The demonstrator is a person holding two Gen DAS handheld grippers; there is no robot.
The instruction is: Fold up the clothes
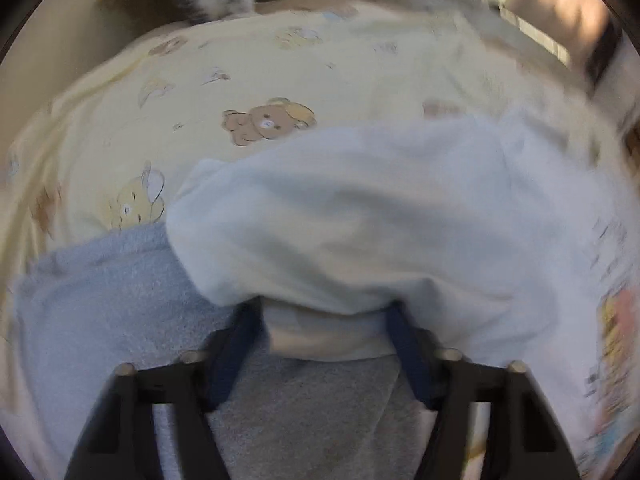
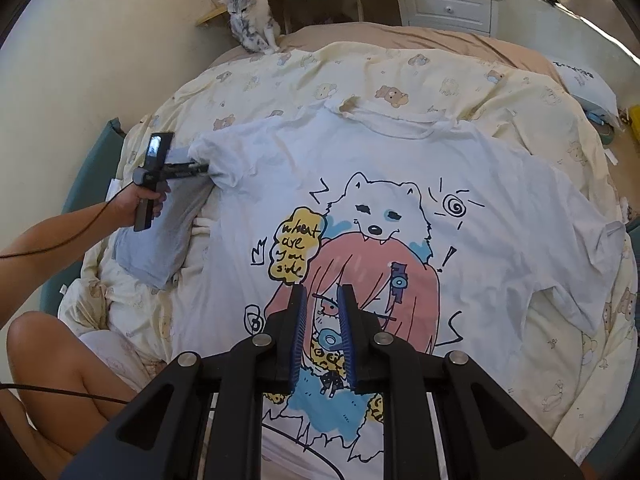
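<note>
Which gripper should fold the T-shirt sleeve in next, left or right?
Left. The left gripper already has the sleeve of the white T-shirt between its fingers; the right gripper hovers empty over the print.

**Open room and obstacles on the bed**

A white printed cotton T-shirt (image 2: 400, 208) covers the middle of the pale yellow bear-print quilt (image 2: 520, 92). A folded grey-blue towel (image 2: 160, 248) lies at its left sleeve. A grey-and-white cat (image 2: 254, 20) sits at the far edge; quilt beyond the collar is bare.

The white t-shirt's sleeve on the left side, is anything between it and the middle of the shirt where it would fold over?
Nothing visible does. The left gripper holds the sleeve, and the white t-shirt lies flat on the duvet. The folded grey garment lies outside it, and the right gripper hovers lower down over the print.
</note>
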